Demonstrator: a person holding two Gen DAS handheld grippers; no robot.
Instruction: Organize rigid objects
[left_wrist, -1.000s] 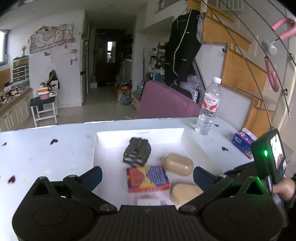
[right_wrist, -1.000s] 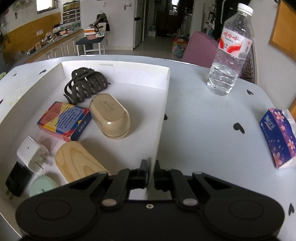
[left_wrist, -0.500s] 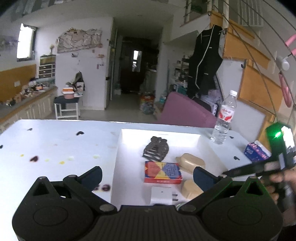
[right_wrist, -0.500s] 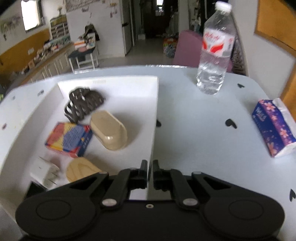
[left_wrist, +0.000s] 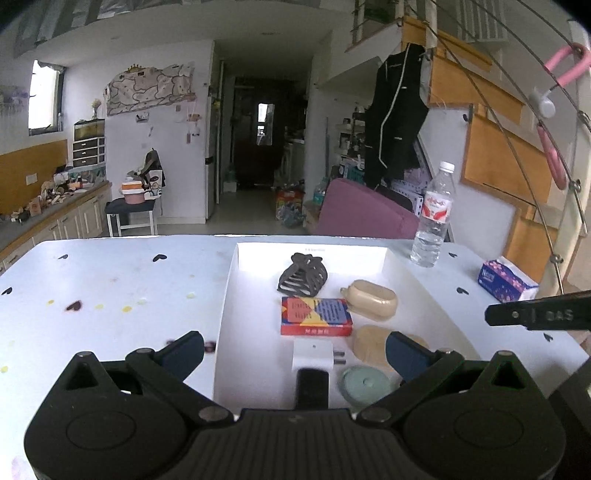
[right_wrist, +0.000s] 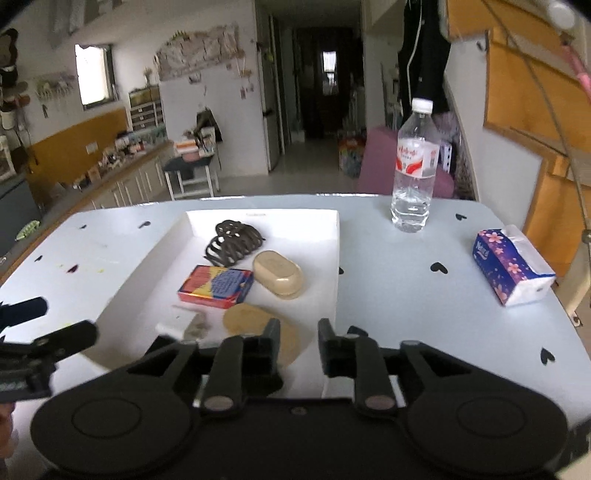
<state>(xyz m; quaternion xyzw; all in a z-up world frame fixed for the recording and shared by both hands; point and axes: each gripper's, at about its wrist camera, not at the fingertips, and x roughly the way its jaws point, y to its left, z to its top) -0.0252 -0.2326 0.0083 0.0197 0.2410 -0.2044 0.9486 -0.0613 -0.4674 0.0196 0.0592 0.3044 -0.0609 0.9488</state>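
Left claw (left_wrist: 295, 352) spread wide, right claw (right_wrist: 299, 341) slightly parted.

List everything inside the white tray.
In the white tray: hair claw, card box, beige case, wooden piece, white plug, black adapter, green disc. The left tongs hide its near edge.

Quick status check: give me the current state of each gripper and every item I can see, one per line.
Left gripper: open, empty.
Right gripper: open, empty.
Clear plastic water bottle: upright, capped, outside tray.
White shallow tray: flat on table.
Dark hair claw clip: in tray.
Red-blue card box: flat, closed.
Beige oval case: closed.
Purple tissue pack: on table.
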